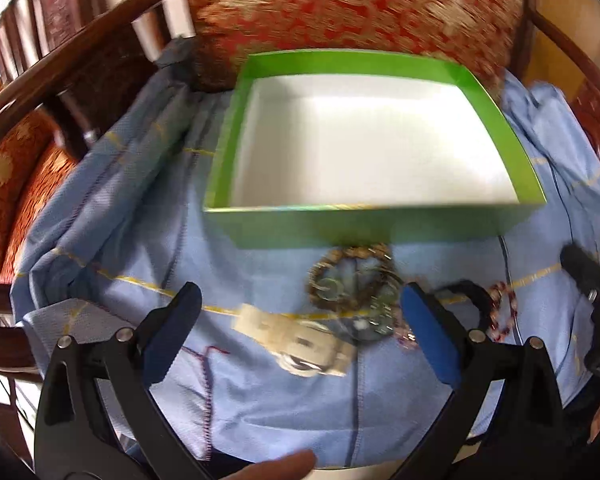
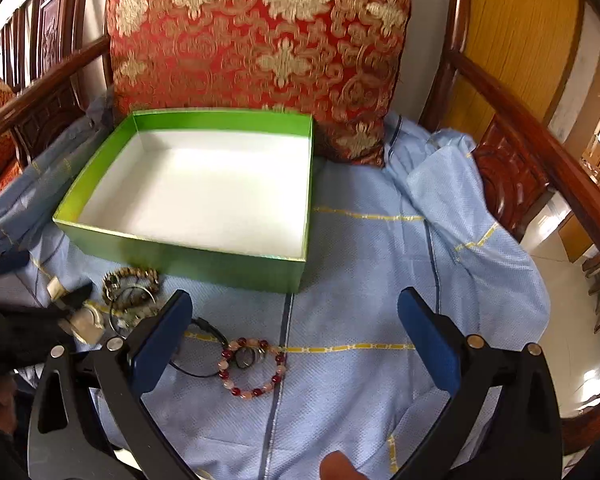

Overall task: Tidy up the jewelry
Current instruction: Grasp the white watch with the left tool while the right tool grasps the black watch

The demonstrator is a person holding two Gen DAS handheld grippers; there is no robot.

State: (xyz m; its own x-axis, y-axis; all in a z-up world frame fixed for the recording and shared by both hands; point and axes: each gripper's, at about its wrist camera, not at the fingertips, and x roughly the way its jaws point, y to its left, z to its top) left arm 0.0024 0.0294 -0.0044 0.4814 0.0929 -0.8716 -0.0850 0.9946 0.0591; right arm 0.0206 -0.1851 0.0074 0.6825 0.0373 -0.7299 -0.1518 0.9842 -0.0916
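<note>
Jewelry lies untouched near the empty green box (image 2: pixel 188 256); both my left gripper (image 1: pixel 300 332) and right gripper (image 2: pixel 296 334) are spread, so I'd next pinch the beaded bracelet (image 2: pixel 252 368).

No readable text, labels, brand names or numbers appear in either view. The green box (image 2: pixel 204 248) carries no visible lettering.

Bracelets (image 2: pixel 253 367) before box (image 2: pixel 172 256) (on cloth (image 2: pixel 360 272)).
</note>
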